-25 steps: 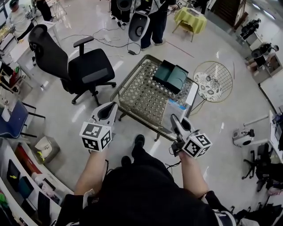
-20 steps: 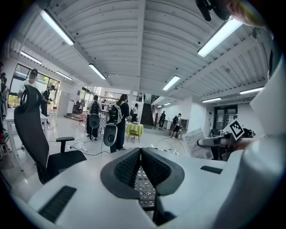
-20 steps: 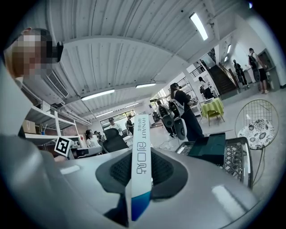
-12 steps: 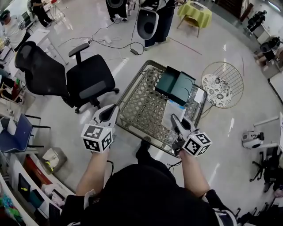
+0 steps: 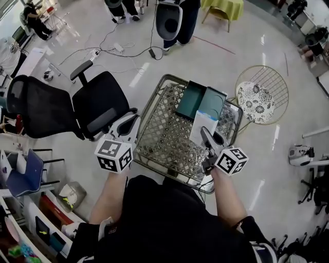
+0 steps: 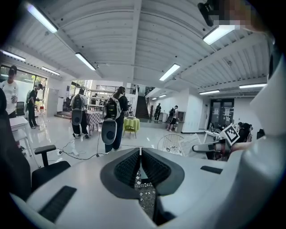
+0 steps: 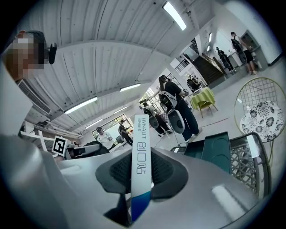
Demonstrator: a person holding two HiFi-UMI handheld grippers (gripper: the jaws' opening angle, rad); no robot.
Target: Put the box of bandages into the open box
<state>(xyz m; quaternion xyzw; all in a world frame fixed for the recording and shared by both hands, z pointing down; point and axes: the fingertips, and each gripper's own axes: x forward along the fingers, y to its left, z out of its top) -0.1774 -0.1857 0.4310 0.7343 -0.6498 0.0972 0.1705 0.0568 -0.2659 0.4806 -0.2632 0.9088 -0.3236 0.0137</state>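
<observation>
The box of bandages [image 5: 202,125], white with a blue end, stands upright in my right gripper [image 5: 206,134], which is shut on it over the near right part of the woven metal table [image 5: 164,134]. In the right gripper view the box [image 7: 141,152] rises edge-on between the pads. The open box [image 5: 199,100], dark green with its lid laid flat, lies on the table's far side and shows again in the right gripper view [image 7: 215,150]. My left gripper [image 5: 130,121] hangs at the table's left edge, its jaws [image 6: 139,154] together with nothing between them.
A black office chair [image 5: 91,112] stands left of the table. A round wire chair with a patterned cushion [image 5: 258,95] is at the right. People [image 5: 177,15] stand beyond the table, and cables [image 5: 117,49] trail over the floor.
I have stepped closer to the table. Both grippers now reach over its near edge, the right one still carrying the box of bandages.
</observation>
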